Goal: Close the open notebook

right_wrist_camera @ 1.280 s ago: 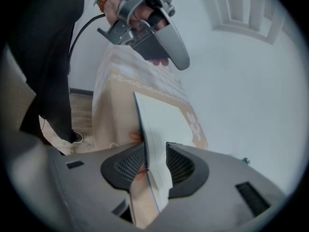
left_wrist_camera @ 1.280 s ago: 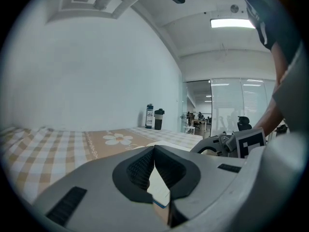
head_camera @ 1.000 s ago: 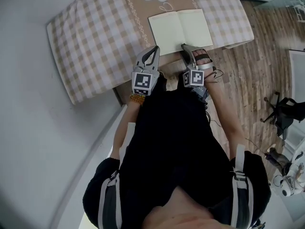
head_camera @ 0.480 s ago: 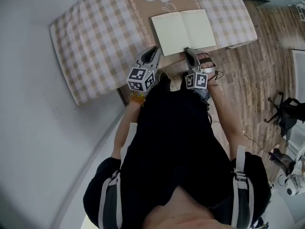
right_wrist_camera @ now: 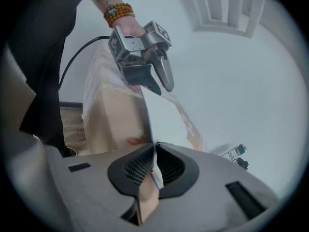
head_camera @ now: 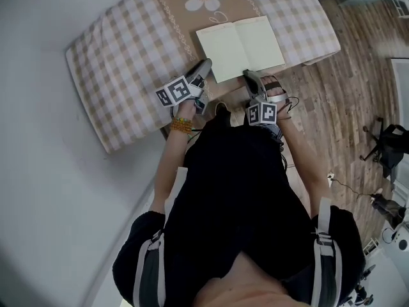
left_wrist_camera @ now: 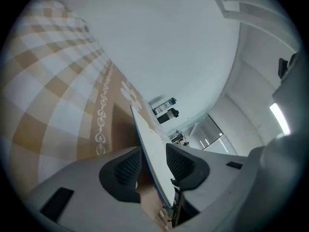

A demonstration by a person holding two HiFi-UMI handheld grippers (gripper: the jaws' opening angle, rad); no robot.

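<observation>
At the table's [head_camera: 128, 56] edge, the notebook [head_camera: 239, 47] is being pinched by the just-closed right gripper [right_wrist_camera: 154, 166] and loosely straddled, pending a squarer bite, by the just-opened left gripper [left_wrist_camera: 154, 161].

Overhead head view — gripper views beside notebook [head_camera: 239, 47]

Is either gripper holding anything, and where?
The right gripper, jaws just closed, pinches the notebook at the near edge of its right page. The left gripper has just opened; the notebook's left edge stands between its jaws, ungripped.

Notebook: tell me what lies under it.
The open notebook lies on the checked tablecloth, over its beige flowered strip. The cloth directly beneath is covered; anything there is hidden.
</observation>
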